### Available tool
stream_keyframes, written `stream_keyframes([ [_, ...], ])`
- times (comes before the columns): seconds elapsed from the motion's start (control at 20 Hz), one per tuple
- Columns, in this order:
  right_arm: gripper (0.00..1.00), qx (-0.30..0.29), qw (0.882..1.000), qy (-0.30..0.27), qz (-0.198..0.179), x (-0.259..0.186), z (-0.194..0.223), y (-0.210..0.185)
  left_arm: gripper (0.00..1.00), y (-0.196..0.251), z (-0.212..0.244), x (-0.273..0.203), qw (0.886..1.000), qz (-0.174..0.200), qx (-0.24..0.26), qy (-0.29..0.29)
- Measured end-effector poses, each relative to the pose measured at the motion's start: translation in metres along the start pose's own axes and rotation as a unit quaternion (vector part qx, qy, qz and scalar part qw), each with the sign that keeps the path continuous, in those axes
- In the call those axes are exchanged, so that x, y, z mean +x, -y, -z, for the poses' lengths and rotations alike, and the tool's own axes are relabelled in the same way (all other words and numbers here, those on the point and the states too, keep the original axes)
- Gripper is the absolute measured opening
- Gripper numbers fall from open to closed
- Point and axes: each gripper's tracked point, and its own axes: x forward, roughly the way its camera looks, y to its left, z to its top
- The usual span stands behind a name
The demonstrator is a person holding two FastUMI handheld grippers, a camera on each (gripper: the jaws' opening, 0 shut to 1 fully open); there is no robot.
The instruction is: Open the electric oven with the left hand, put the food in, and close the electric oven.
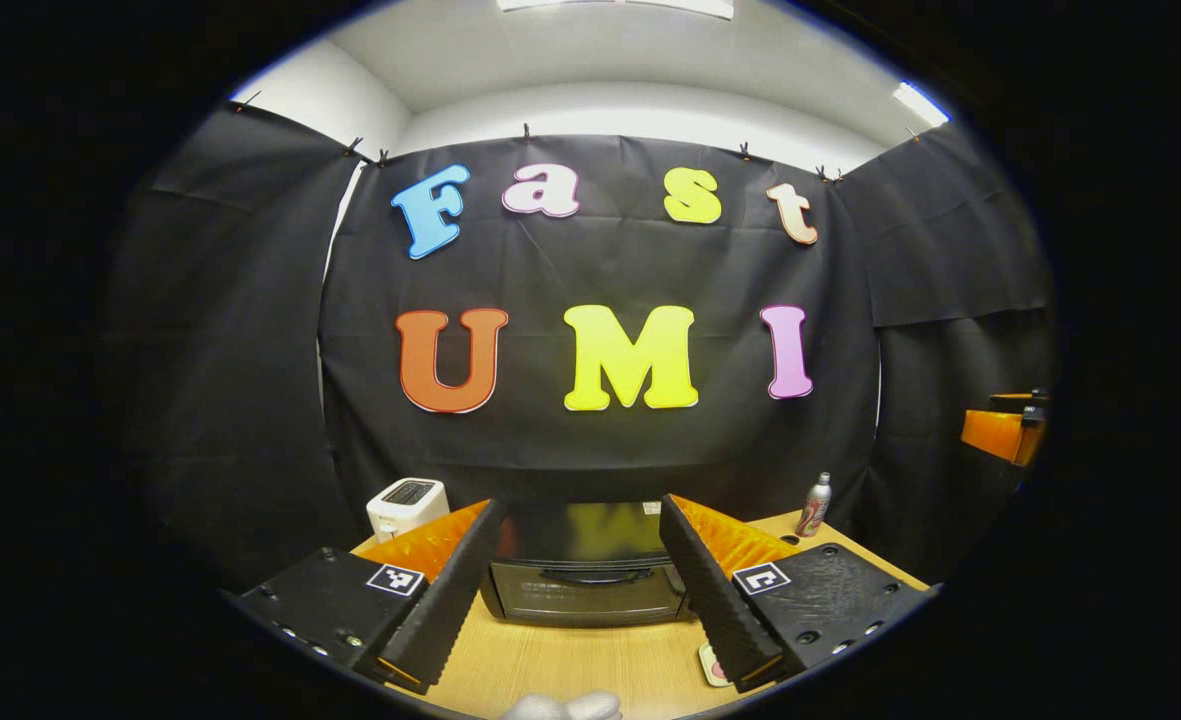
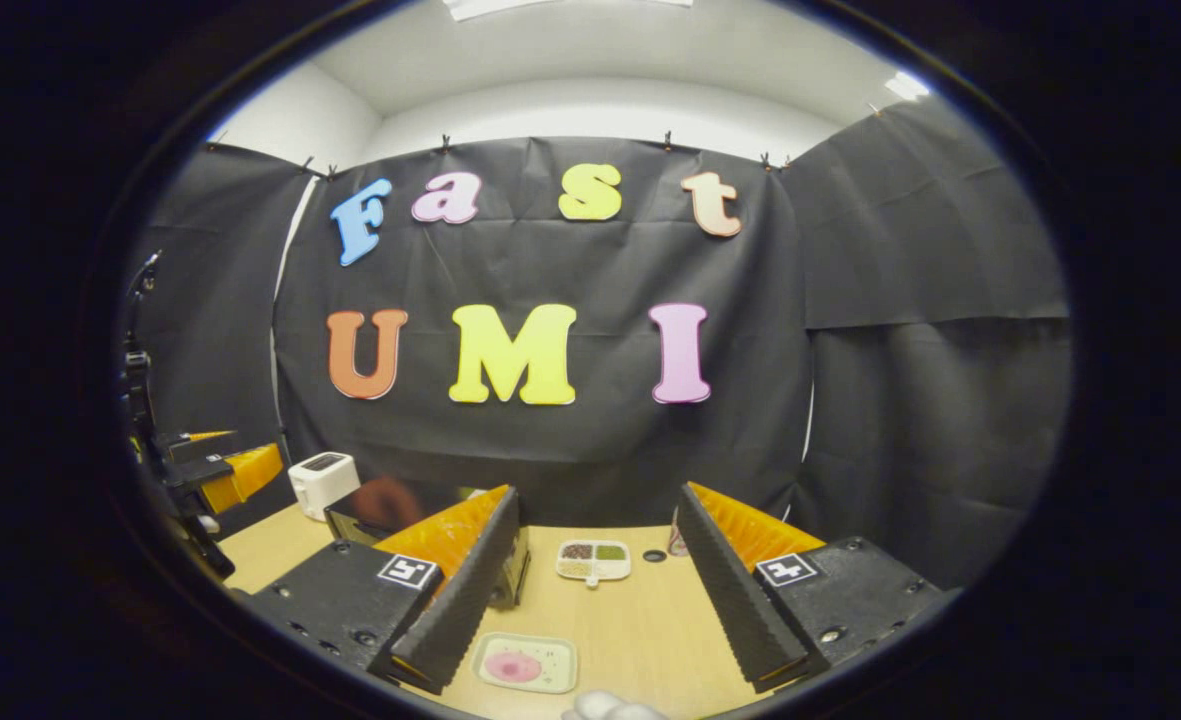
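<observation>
In the left gripper view, the left claw [image 1: 580, 590] is held wide open and empty above the pale wooden bench [image 1: 570, 665]. The shut black electric oven [image 1: 585, 565] is seen between its fingers, toward the far edge. In the right gripper view, the right claw [image 2: 600, 590] is wide open and empty too. A flat tray with pink food [image 2: 527, 663] lies near the front edge. A small white dish with three parts [image 2: 593, 561] sits farther back.
</observation>
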Motion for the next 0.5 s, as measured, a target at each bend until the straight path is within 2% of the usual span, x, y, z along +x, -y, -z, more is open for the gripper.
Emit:
stream_keyframes([
  [0.25, 0.96, -0.002, 1.0, -0.002, 0.001, 0.003, 0.002, -0.002, 0.96, 0.001, 0.004, 0.009, 1.0, 0.004, -0.001, 0.002],
  [0.5, 0.97, -0.001, 1.0, -0.007, -0.004, 0.005, 0.005, -0.005, 0.96, 0.011, 0.031, 0.033, 1.0, 0.012, 0.006, -0.007],
])
